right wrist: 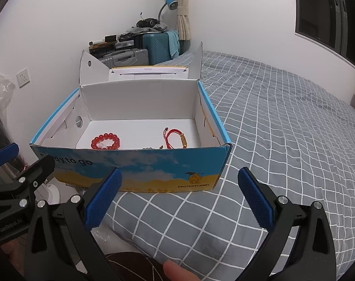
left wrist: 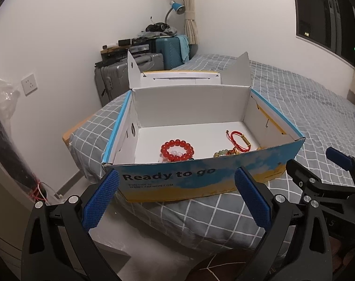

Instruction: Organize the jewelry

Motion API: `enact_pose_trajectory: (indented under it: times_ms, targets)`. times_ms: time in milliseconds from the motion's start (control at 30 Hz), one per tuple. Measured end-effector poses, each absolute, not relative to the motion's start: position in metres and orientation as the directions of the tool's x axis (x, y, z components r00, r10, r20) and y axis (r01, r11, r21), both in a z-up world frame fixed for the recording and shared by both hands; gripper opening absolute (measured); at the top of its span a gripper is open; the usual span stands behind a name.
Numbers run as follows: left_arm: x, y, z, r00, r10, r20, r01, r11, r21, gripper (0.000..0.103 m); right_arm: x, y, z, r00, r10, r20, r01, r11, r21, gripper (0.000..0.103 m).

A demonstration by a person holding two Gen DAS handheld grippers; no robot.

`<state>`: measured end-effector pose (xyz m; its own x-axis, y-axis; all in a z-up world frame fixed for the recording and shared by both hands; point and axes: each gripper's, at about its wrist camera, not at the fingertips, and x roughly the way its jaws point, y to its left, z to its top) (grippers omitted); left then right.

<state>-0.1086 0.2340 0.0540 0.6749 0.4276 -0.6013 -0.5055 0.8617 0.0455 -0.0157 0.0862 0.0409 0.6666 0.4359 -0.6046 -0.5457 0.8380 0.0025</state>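
Left gripper low over bed edge, jaws wide apart, empty. Right gripper alongside, jaws also spread, nothing between. Just ahead, open shoe box on grey checked bedspread, lid flipped back. Inside on white floor: red bead bracelet left, red cord bracelet with gold tube right, multicolour bead strand against front wall. Beyond, suitcases by wall.

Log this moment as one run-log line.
left gripper: open, empty | right gripper: open, empty | box: open, on bed | inside: bead bracelet, cord bracelet | both grippers short of box
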Motion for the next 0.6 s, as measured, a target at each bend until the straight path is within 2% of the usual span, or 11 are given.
enact_pose_trajectory:
  times_ms: [367, 600]
  targets:
    - [-0.1034, 0.2405, 0.0516, 0.654, 0.408, -0.638, -0.516, 0.856, 0.018, 0.097, -0.0132, 0.0854, 0.0373, 0.661, 0.434, -0.612, -0.543, 0.84, 0.008, 0.095]
    - [-0.1033, 0.238, 0.0533, 0.664, 0.413, -0.624, -0.518, 0.855, 0.015, 0.097, -0.0127, 0.0861, 0.0361, 0.66, 0.433, -0.614, -0.543, 0.84, 0.009, 0.095]
